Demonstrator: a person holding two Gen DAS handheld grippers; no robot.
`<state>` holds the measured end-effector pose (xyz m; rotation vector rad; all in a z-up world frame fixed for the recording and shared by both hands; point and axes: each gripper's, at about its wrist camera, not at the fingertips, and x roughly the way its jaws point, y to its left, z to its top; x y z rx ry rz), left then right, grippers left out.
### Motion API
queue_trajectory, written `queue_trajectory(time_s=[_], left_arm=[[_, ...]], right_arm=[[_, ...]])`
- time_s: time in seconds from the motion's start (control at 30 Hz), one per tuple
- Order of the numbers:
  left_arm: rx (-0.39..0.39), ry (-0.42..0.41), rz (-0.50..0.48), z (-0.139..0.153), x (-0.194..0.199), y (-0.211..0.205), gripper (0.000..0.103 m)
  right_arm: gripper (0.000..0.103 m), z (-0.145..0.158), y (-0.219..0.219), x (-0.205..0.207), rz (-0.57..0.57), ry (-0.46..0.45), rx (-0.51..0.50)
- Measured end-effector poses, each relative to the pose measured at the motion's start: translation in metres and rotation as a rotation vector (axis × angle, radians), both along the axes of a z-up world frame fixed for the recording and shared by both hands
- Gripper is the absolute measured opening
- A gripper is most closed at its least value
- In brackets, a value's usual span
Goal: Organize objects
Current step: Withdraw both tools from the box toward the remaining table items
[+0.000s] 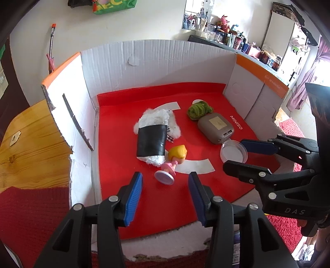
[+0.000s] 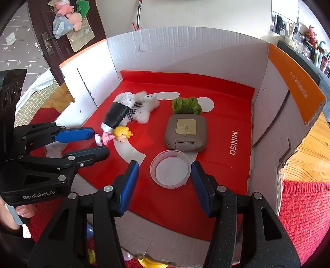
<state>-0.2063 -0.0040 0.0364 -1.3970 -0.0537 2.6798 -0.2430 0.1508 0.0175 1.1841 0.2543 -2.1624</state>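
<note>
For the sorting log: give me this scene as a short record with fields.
container: white cardboard box lined with a red bag
clear lid: lying open side up, between the right tongs, not gripped
doll: toppled, ahead of the open left tongs
grey case: flat, touching the green yarn behind it
black-wrapped roll: beside the white fluffy toy

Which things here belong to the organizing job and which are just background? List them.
Job, inside the white cardboard box:
clear round plastic lid
grey square case
green yarn bundle
yellow-haired pink doll
black-wrapped white roll
fluffy white toy

Lying about:
wooden table
cluttered shelf
plush toys on door
</note>
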Motion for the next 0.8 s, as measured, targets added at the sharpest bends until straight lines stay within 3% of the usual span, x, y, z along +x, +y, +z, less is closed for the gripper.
queue_trajectory(time_s=[0.8], left_arm=[[0.012,0.069,0.005,0.018,0.031,0.003,0.069]], right_arm=[[0.073,0.025,0.017,0.035,-0.027,0.077,-0.042]])
